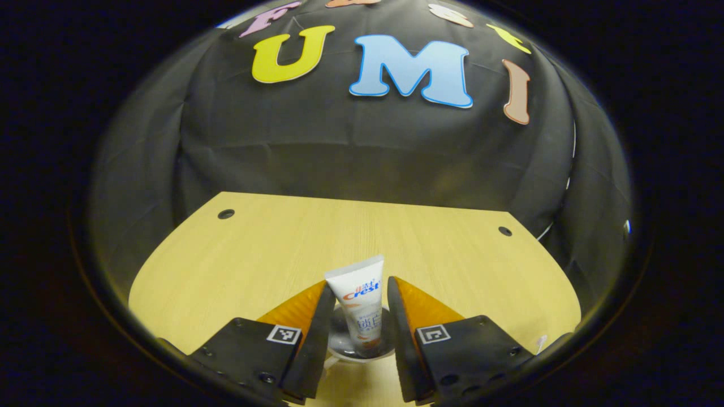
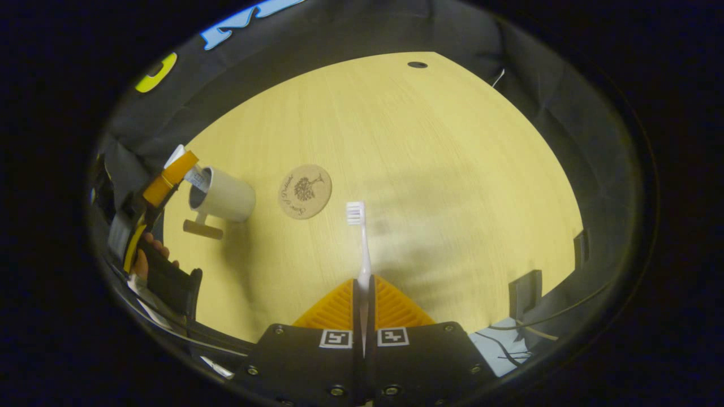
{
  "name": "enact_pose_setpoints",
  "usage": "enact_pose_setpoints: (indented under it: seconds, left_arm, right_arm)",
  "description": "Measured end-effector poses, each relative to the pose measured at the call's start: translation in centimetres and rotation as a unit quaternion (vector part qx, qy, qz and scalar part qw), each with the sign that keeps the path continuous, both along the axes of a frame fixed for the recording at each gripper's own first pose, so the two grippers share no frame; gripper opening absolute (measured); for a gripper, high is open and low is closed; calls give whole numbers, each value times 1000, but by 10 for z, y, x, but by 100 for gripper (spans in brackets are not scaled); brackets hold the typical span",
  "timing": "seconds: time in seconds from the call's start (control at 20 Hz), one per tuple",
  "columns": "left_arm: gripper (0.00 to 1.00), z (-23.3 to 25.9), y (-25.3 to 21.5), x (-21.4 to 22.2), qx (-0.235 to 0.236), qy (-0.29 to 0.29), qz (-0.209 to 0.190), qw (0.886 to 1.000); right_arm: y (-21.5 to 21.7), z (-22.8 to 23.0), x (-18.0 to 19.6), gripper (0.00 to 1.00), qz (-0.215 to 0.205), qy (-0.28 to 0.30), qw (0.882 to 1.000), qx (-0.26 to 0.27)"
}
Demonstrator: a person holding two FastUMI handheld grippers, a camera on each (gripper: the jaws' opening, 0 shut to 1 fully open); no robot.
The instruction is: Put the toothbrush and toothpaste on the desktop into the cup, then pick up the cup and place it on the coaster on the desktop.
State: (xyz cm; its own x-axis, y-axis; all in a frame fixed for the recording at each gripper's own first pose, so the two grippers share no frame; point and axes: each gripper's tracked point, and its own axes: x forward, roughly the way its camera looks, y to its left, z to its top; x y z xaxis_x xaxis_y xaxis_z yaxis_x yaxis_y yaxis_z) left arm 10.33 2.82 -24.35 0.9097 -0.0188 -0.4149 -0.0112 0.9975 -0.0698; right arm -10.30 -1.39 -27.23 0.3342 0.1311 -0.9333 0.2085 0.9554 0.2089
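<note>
The left gripper (image 1: 358, 302), fingers apart around the soft toothpaste tube (image 1: 361, 305) standing in the white cup (image 2: 222, 195), hovers while the right gripper (image 2: 362, 291) clamps the light, stiff toothbrush (image 2: 362, 249) by its handle above the desktop (image 2: 430, 169).

From my station, lower centre of the left gripper view: the cup (image 1: 362, 339) is mostly screened by the fingers and the toothpaste (image 1: 362, 308). I cannot confirm finger contact there. Lower centre of the right gripper view, the toothbrush (image 2: 362, 249) handle disappears between the pads.
</note>
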Motion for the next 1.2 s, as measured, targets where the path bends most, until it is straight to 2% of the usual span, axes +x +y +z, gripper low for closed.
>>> enact_pose_setpoints:
  seconds: [0.05, 0.2, 0.5, 0.75, 0.85, 1.2]
  left_arm:
    - [60, 1, -1, -3, 1, 1, -1, 1000]
    - [64, 0, 0, -19, 7, 5, -4, 1000]
    - [64, -1, 10, -55, 12, 18, 2, 1000]
    - [56, -1, 25, -85, 10, 32, 17, 999]
    - [56, -3, 33, -93, 10, 37, 19, 999]
    - [58, -12, 50, -110, 4, 60, 12, 998]
  right_arm:
    - [2, 3, 6, 2, 3, -7, 1000, 1]
    - [11, 16, 27, 2, 10, -31, 999, 11]
    - [41, 43, 79, 2, 33, -79, 996, 29]
    - [75, 63, 120, 2, 54, -111, 991, 46]
    - [91, 71, 134, 2, 60, -120, 990, 53]
    - [136, 92, 181, 2, 54, -149, 984, 78]
